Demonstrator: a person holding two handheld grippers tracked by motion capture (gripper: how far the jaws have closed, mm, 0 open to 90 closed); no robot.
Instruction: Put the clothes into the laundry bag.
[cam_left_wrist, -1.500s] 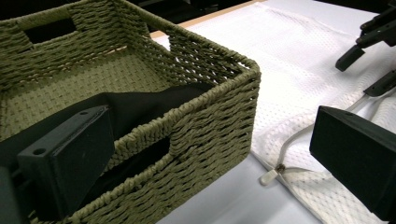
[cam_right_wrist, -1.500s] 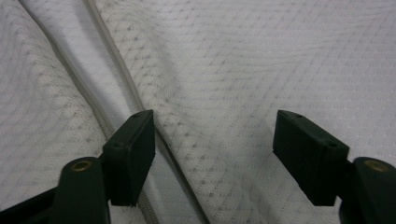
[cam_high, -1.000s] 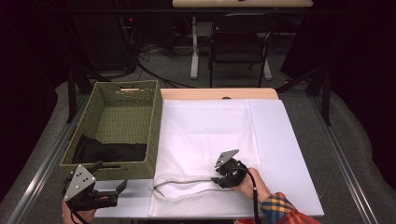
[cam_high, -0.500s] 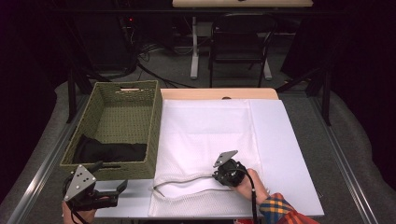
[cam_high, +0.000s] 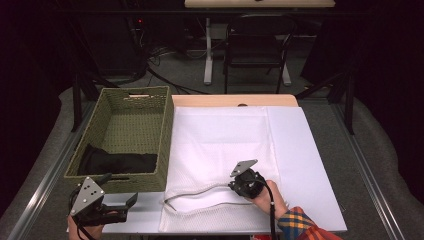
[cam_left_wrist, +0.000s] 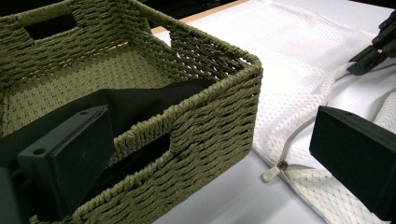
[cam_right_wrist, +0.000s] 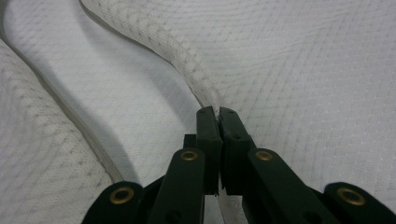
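A white mesh bag (cam_high: 220, 145) lies flat on the white table, its zipped edge (cam_right_wrist: 187, 60) curling open at the near side. My right gripper (cam_high: 232, 187) rests on the bag, shut on that edge (cam_right_wrist: 217, 114). My left gripper (cam_high: 118, 190) hovers open at the front left, just before the near corner of a green woven basket (cam_high: 165, 135). In the left gripper view its jaws (cam_left_wrist: 212, 154) frame the basket's corner (cam_left_wrist: 210, 107), with the zipper pull (cam_left_wrist: 275, 170) lying on the table to the right. A black cloth (cam_high: 117, 161) lies inside the basket.
The white table top (cam_high: 310, 160) extends right of the bag. A grey floor, a chair and table legs lie beyond the far edge. My right gripper's jaws (cam_left_wrist: 380, 44) show at the upper right of the left gripper view.
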